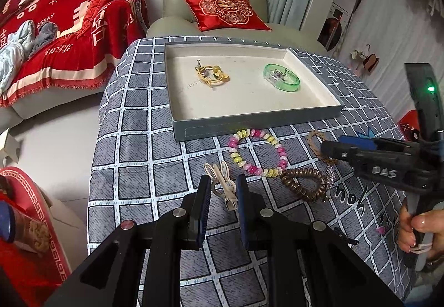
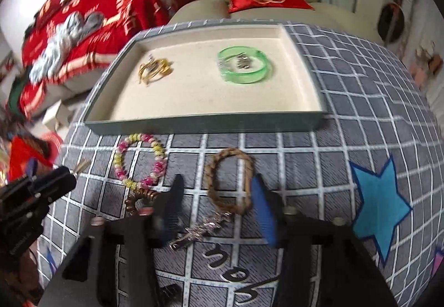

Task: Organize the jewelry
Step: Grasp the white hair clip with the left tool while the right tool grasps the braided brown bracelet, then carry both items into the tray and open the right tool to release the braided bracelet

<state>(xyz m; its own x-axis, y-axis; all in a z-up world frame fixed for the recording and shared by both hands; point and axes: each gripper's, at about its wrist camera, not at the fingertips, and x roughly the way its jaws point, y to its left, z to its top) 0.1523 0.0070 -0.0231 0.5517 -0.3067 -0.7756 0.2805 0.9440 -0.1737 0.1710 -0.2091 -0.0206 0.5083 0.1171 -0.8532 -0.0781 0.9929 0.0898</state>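
Note:
A grey tray (image 1: 249, 126) (image 2: 205, 123) with a cream lining holds a yellow cord bracelet (image 1: 212, 73) (image 2: 155, 69) and a green bangle (image 1: 281, 77) (image 2: 244, 64). In front of it on the cloth lie a pink-and-yellow bead bracelet (image 1: 256, 153) (image 2: 140, 160), a brown coil hair tie (image 1: 305, 185) (image 2: 138, 197), a braided tan bracelet (image 1: 315, 140) (image 2: 230, 180) and a silver clip (image 2: 199, 230). My left gripper (image 1: 223, 187) is shut on a cream bunny hair clip (image 1: 223, 182). My right gripper (image 2: 217, 196) is open, its fingers either side of the braided bracelet.
The table wears a grey checked cloth (image 1: 144, 157) with a blue star (image 2: 380, 204). A green armchair with a red cushion (image 1: 224, 11) stands behind it, a red-covered sofa (image 1: 63, 29) to the left. The table drops off at the left edge.

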